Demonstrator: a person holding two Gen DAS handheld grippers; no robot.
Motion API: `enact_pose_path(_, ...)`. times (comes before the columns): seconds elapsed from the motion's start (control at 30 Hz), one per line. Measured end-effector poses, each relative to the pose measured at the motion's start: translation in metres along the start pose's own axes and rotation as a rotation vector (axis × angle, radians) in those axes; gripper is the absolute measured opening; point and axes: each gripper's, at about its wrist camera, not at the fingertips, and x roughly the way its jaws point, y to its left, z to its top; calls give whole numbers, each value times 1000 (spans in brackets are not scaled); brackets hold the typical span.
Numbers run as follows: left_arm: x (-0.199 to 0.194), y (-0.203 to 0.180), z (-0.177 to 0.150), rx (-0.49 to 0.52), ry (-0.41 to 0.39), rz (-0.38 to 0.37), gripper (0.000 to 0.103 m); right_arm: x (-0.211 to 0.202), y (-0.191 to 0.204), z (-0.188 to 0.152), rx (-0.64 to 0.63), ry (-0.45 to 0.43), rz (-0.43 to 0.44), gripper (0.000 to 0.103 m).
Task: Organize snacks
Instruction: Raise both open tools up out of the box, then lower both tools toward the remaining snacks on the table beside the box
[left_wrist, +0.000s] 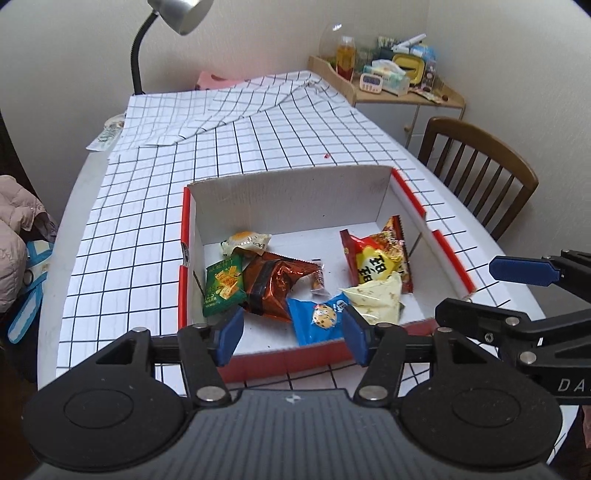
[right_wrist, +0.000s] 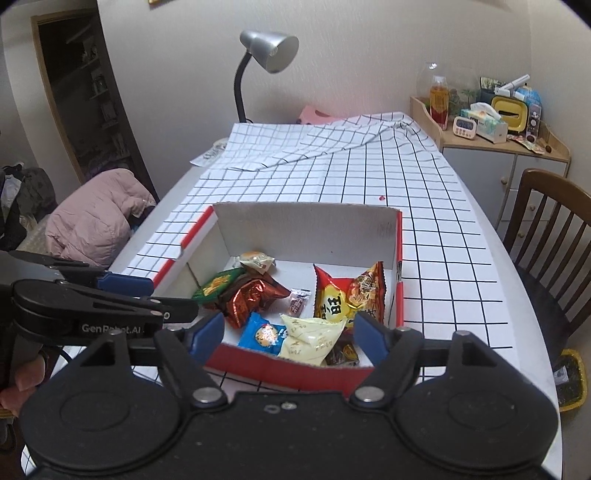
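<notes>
Snack packets lie inside the red-and-white cardboard box (left_wrist: 373, 195) on the checked tablecloth (left_wrist: 295, 133): seven countable, overlapping. A dark packet (right_wrist: 343, 352) is partly hidden beneath the pale yellow pouch (right_wrist: 310, 339). Left gripper (left_wrist: 291, 334) and right gripper (right_wrist: 290, 332) hover spread, empty.

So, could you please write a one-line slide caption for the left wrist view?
Open left gripper hovering at the near edge of a red-and-white cardboard box of snack packets on a grid-pattern tablecloth.

Open-topped box (left_wrist: 295, 192), snacks (left_wrist: 273, 284) crowding floor
</notes>
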Motion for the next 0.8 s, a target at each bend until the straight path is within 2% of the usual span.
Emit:
enact_pose_path(0.37,-48,-10,-30,-16,-63,-2,59,-44,15,-18,-16,-55,32,91)
enact_pose_path(0.43,-55,-10,-37,-28,-72,-3,68,-50,18,-23,-18,-59,34,94)
enact_pose_path(0.5,-61,-9,-45,-39,-85,-4,71,-55,20,-27,-17,-60,42,96)
enact_pose_path(0.67,-68,-8,-62,-65,-72,-20,72,-63,26,-42,-12,-65,23,102)
enact_pose_path(0.8,-65,-7,-76,-95,-47,-23,77,-62,28,-55,7,-47,9,102)
